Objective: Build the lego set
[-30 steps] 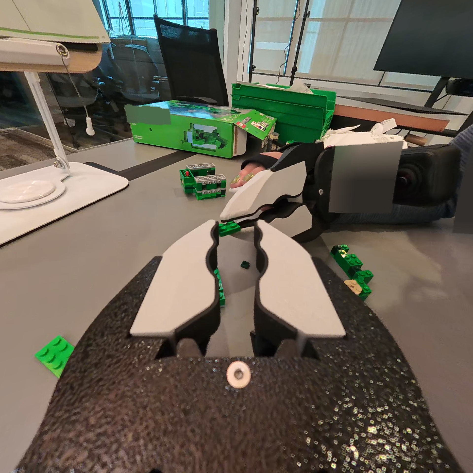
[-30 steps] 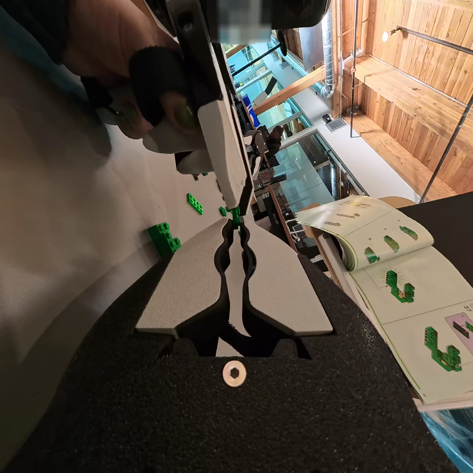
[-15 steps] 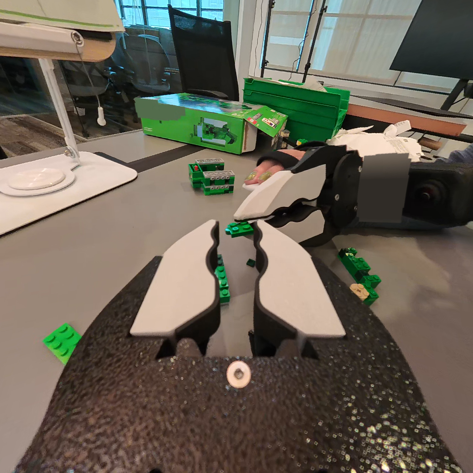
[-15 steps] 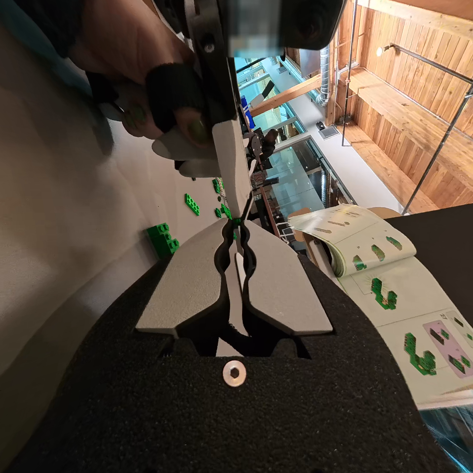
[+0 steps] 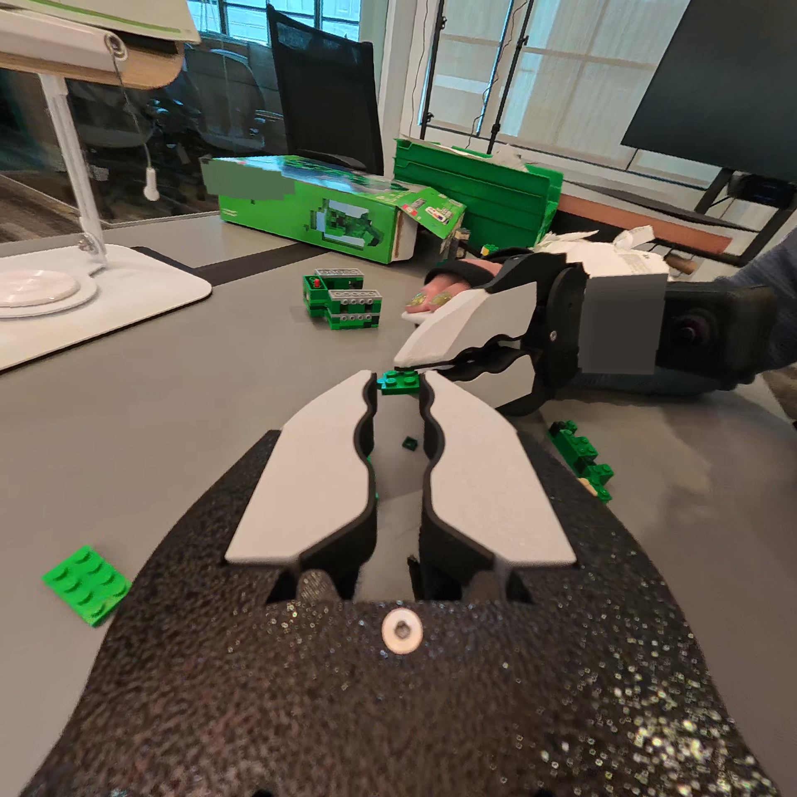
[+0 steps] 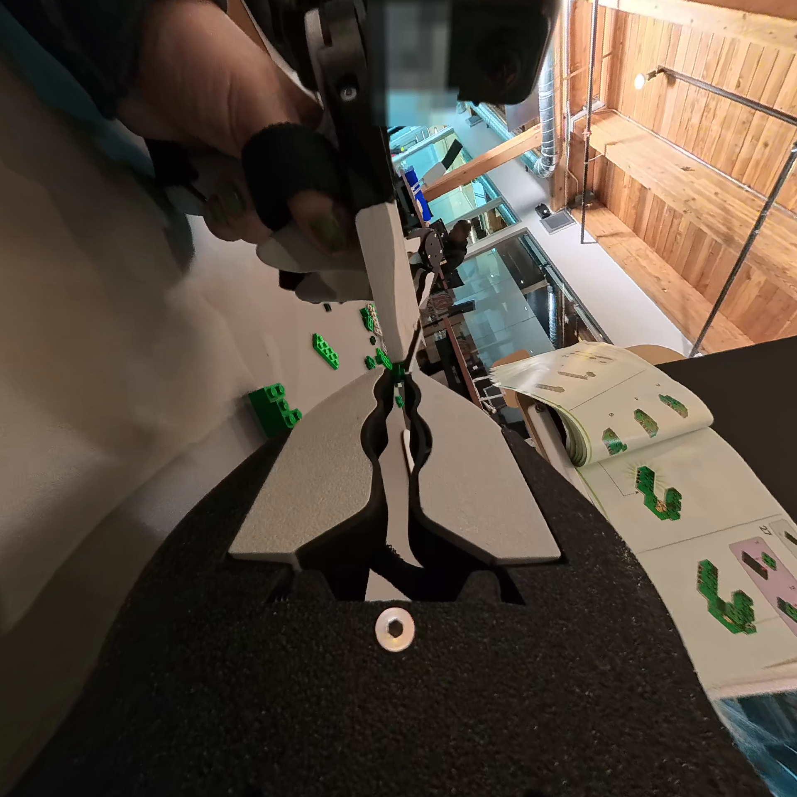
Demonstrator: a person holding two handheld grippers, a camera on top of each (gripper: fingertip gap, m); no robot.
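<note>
My left tongs (image 5: 397,379) have closed in around the green plate (image 5: 399,382) my pinched-tight right tongs (image 5: 403,368) hold: handover, or joining, begins.

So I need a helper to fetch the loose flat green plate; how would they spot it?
Start at the white lamp base on the grey table, then come toward the near left edge. There the flat green plate lies alone beside the left gripper's black body. Unlike the stacked green builds farther off, it is bright, thin, one layer and square-ish.
</note>
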